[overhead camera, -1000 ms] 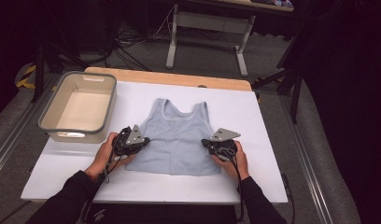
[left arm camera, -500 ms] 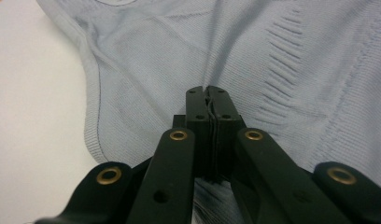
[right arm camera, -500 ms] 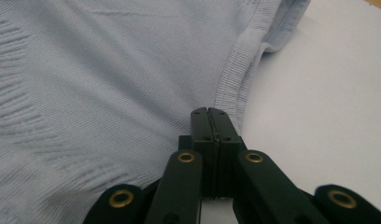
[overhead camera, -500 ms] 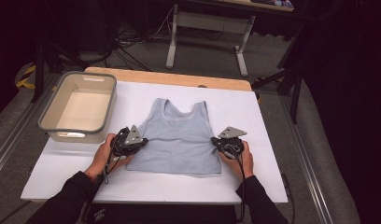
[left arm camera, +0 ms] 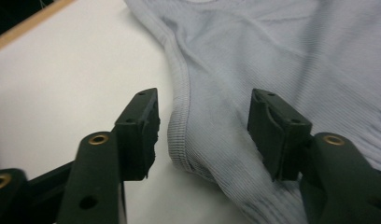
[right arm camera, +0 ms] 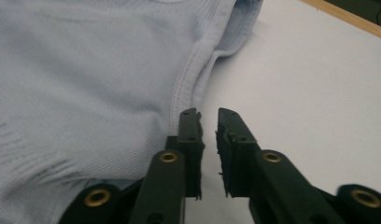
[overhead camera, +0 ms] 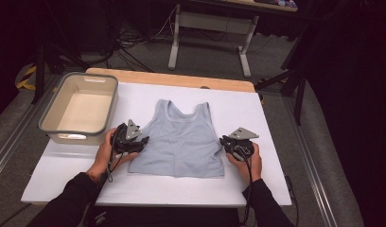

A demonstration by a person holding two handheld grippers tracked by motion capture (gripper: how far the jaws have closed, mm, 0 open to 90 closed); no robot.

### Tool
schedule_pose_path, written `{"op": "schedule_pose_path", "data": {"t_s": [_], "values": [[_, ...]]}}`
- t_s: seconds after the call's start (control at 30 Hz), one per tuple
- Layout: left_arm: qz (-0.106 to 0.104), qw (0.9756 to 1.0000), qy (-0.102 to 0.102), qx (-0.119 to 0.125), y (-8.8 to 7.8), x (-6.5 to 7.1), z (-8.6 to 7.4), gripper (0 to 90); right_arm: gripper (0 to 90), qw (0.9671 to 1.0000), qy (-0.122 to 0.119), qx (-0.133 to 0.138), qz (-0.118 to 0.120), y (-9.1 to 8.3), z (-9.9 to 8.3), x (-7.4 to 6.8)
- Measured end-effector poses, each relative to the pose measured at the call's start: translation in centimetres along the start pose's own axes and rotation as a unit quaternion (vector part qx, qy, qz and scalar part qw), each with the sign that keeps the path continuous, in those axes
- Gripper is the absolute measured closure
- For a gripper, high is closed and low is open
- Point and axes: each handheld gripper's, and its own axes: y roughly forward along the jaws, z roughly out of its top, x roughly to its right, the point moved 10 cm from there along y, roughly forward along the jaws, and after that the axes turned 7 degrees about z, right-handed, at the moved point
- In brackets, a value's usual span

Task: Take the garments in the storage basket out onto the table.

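Note:
A light blue tank top [overhead camera: 181, 139] lies flat on the white tabletop [overhead camera: 257, 113], neck toward the far side. My left gripper [overhead camera: 136, 142] sits at its left side, below the armhole. In the left gripper view the jaws have just been opening: my left gripper [left arm camera: 202, 130] stands wide, the ribbed armhole hem [left arm camera: 181, 116] lies between the pads, and neither pad presses on it. My right gripper [overhead camera: 229, 144] rests at the top's right side. Its jaws have just been opening too: my right gripper [right arm camera: 208, 121] shows a narrow empty gap, with the tank top's edge [right arm camera: 186, 88] just left of it.
A beige plastic bin [overhead camera: 54, 106] with a grey rim stands empty at the table's left. A wooden strip [overhead camera: 172, 78] runs along the far edge. White surface lies in front of the top and to its right. Metal frame legs [overhead camera: 174, 40] and cables are on the floor beyond.
My right hand has slid a little to the right, drawing the top's right side outward and flatter. The left hand has stayed in place.

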Motion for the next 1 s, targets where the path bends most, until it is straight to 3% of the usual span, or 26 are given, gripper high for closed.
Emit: {"op": "schedule_pose_path", "data": {"t_s": [0.13,0.23,0.3,0.33,0.37,0.43,0.5,0.6,0.67,0.7,0.73,0.83,0.87,0.93,0.97,1.0], "values": [[0.0,0.9994,-0.027,-0.023,1.1,-0.5,0.1,39.9,62.4,0.9996,0.017,0.011,0.018,0.5,0.4,-0.5],[-0.035,0.995,-0.081,-0.046,1.7,-0.8,0.1,39.2,57.5,0.9994,0.029,0.004,0.019,0.9,0.0,-0.3],[-0.061,0.9932,-0.087,-0.046,1.7,-0.6,0.2,46.8,55.0,0.9985,0.047,0.0,0.028,1.2,-0.3,-0.1],[-0.08,0.9924,-0.083,-0.043,1.6,-0.1,0.3,55.8,53.5,0.9975,0.061,-0.008,0.036,1.4,-0.7,0.0],[-0.081,0.9927,-0.08,-0.041,1.6,-0.1,0.4,66.2,53.1,0.9959,0.077,-0.013,0.044,1.5,-1.0,0.1],[-0.085,0.9932,-0.067,-0.042,1.5,0.3,0.5,77.1,54.7,0.9941,0.092,-0.004,0.057,1.2,-0.8,0.1],[-0.083,0.9938,-0.061,-0.041,1.4,0.4,0.5,79.6,54.9,0.994,0.095,0.0,0.055,1.0,-0.6,0.2],[-0.074,0.9953,-0.051,-0.036,1.4,0.4,0.6,81.0,55.9,0.9933,0.093,0.029,0.062,-0.1,0.5,-0.1],[-0.067,0.9962,-0.044,-0.034,1.3,0.3,0.6,81.4,55.2,0.9934,0.091,0.029,0.065,-0.2,0.6,-0.4],[-0.057,0.9972,-0.033,-0.035,1.2,0.2,0.6,81.7,51.0,0.9953,0.079,0.005,0.055,0.5,0.1,-0.6],[-0.052,0.9977,-0.029,-0.033,1.1,0.2,0.7,82.3,49.7,0.9953,0.08,-0.002,0.054,0.8,-0.1,-0.5],[-0.037,0.9987,-0.019,-0.031,0.7,-0.2,0.7,83.3,48.7,0.9919,0.107,-0.02,0.066,1.5,-0.9,-0.3],[-0.037,0.9986,-0.025,-0.029,0.6,-0.2,0.8,83.3,50.3,0.9912,0.111,-0.023,0.069,1.6,-1.0,-0.3],[-0.026,0.9991,-0.018,-0.027,0.3,-0.5,0.9,83.5,65.2,0.9893,0.116,-0.022,0.087,1.6,-1.0,-0.7],[-0.026,0.9991,-0.018,-0.027,0.3,-0.5,0.9,83.5,68.1,0.9889,0.112,-0.024,0.094,1.6,-0.9,-0.9],[-0.022,0.9993,-0.02,-0.023,0.0,-0.6,1.0,83.6,75.0,0.9904,0.103,-0.028,0.088,1.7,-0.8,-1.0]]}}
